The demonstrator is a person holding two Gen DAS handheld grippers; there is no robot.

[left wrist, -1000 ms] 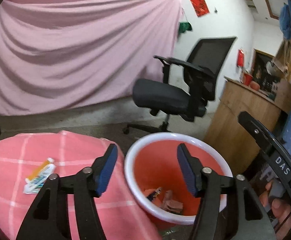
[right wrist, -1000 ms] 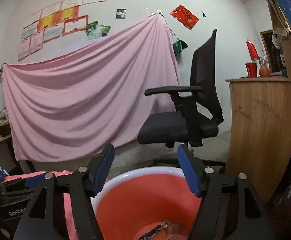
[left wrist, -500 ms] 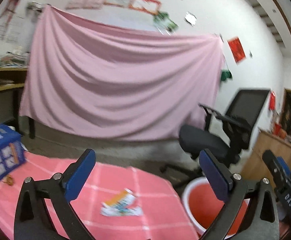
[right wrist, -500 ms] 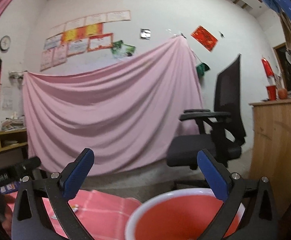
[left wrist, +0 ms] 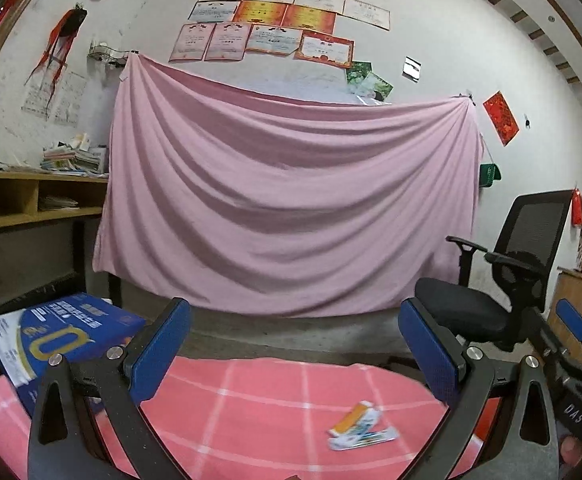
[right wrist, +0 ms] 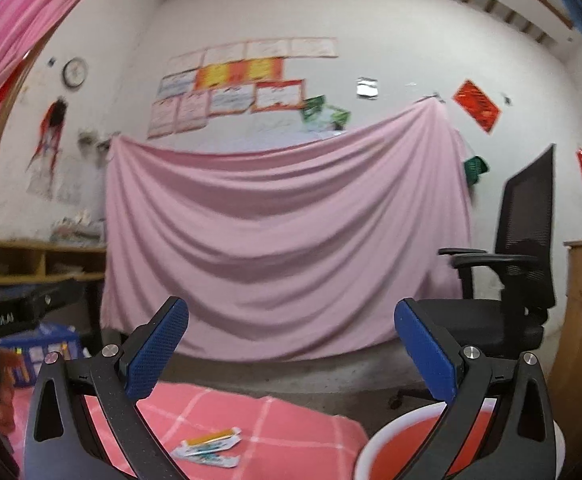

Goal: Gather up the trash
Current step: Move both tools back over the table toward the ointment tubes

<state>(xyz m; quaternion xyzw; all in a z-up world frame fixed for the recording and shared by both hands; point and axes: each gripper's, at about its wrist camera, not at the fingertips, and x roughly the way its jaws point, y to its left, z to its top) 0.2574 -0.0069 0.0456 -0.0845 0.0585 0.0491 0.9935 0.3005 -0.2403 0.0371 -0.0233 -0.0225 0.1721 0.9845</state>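
Both grippers are empty with their jaws spread wide; the left gripper (left wrist: 291, 344) and the right gripper (right wrist: 291, 344) both look out level over the tabletop (left wrist: 251, 392) with its pink checked cloth. One piece of trash is visible on it: a flat wrapper (left wrist: 361, 426), white with an orange end, lying at lower right of centre in the left wrist view and at lower centre in the right (right wrist: 209, 446). The red bin (right wrist: 375, 444) sits at the lower right of the right wrist view, just past the cloth's edge.

The step in hand looks to be going for that wrapper. Either gripper should tip downward, since both point over it. Thin and flat, the wrapper will likely slip, so set one blue pad (left wrist: 159, 350) at each long edge and pinch low, without bunching the cloth.
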